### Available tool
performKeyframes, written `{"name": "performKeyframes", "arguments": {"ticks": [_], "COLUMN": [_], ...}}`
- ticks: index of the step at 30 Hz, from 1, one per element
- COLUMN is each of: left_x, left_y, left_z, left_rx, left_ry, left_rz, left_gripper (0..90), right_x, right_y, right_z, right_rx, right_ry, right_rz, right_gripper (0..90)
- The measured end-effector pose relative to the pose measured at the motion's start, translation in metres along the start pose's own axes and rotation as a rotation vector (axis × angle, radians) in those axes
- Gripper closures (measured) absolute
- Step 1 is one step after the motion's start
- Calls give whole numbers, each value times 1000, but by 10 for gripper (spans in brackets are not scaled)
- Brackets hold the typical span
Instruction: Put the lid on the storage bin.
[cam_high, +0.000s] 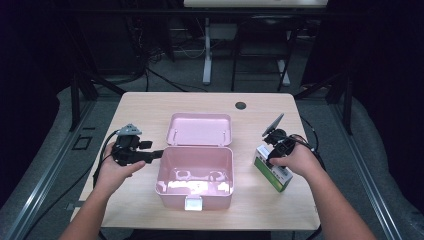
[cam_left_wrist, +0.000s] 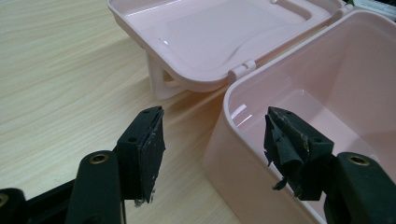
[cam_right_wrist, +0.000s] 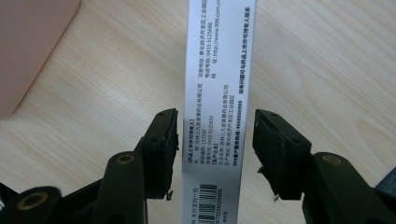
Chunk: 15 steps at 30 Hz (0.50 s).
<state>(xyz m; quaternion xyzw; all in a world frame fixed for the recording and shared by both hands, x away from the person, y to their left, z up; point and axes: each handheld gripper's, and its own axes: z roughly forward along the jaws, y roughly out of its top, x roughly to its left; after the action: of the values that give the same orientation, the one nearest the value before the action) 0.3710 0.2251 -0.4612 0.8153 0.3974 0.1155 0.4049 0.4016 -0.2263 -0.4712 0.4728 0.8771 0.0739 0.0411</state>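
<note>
Right gripper (cam_right_wrist: 215, 140) jaws straddling carton (cam_right_wrist: 217, 93), narrow gaps, left gripper (cam_left_wrist: 212, 144) open astride box wall (cam_left_wrist: 243, 140)

Pink box (cam_high: 195, 172) at frame centre, open top, interior free from above. Raised lid (cam_high: 200, 129) blocks behind it. Left claw (cam_left_wrist: 210, 154) straddles box's left wall. Small carton (cam_high: 272, 167) occupies right side. Bare surface (cam_high: 145, 107) along upper edge, lower corners free.

Green-and-white carton (cam_high: 272, 171) lies flat on my table, right of the pink box (cam_high: 196, 175); pink box open and upright, lid (cam_high: 200, 129) flipped back.
</note>
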Motion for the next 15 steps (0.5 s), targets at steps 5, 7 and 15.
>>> {"name": "performKeyframes", "arguments": {"ticks": [5,7,15], "left_x": [-1,0,-1], "left_y": [-1,0,-1], "left_z": [2,1,2], "left_rx": [-10,4,7], "left_ry": [19,0,0], "left_rz": [-2,-2,0], "left_gripper": [378,380,385], "right_x": [0,0,-1], "right_y": [1,1,0], "right_z": [5,8,14], "right_rx": [15,17,42], "right_ry": [2,5,20], "right_rz": [2,2,13], "right_gripper": [514,517,590]}}
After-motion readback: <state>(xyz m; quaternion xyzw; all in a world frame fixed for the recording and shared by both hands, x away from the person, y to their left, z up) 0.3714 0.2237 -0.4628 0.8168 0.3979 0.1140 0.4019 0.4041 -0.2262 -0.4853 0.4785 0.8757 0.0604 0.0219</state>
